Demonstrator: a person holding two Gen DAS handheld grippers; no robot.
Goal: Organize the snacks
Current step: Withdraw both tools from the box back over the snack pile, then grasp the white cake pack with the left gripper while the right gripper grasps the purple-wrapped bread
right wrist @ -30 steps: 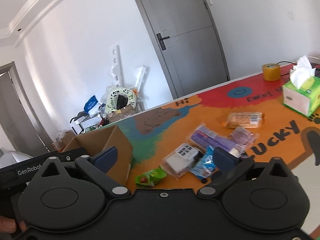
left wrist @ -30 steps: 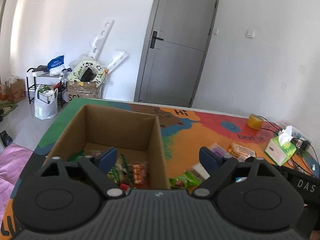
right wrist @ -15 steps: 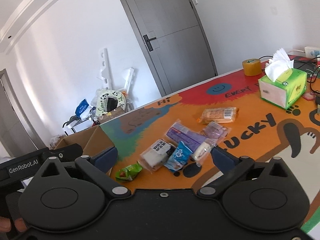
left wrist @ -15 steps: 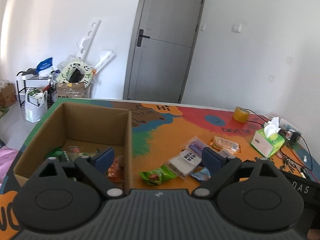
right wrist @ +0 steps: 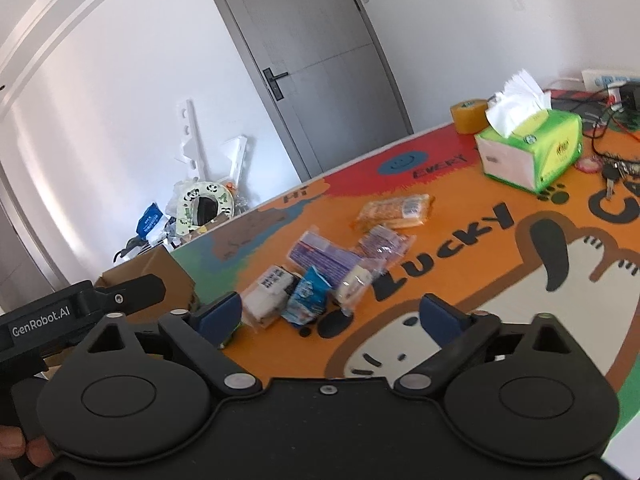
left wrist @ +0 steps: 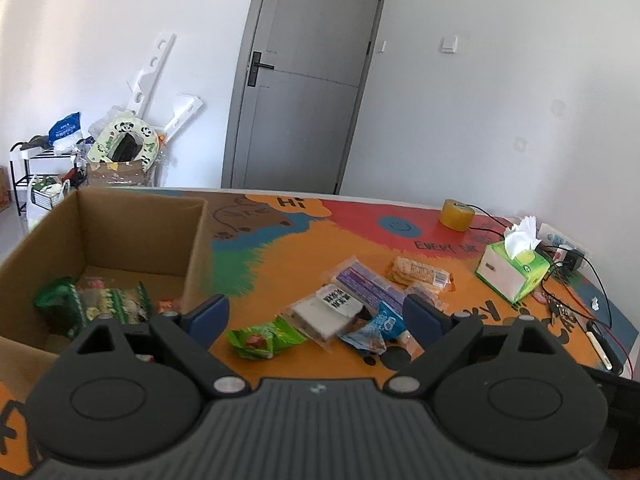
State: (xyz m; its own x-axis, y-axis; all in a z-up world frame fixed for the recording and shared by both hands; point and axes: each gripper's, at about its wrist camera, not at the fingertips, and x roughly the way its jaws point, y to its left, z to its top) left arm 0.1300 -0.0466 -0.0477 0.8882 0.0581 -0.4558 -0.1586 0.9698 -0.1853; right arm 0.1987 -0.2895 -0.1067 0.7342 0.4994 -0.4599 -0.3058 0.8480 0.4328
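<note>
Left wrist view: the left gripper [left wrist: 316,314] tilts down toward the table [left wrist: 304,252], jaws wide apart and nothing between them. Right wrist view: the right gripper [right wrist: 330,316] tilts down likewise; its jaws have just been closing, yet stand wide with nothing gripped. A fingertip [right wrist: 38,450] shows at that view's lower left corner.

The loose snacks [left wrist: 356,304] lie clustered mid-table, just beyond both sets of fingertips. The cardboard box [left wrist: 132,236] stands open at the left, with packets inside. The table surface right of the cluster is bare up to the tissue box [left wrist: 514,268]; cables [left wrist: 576,280] crowd the far right edge.
</note>
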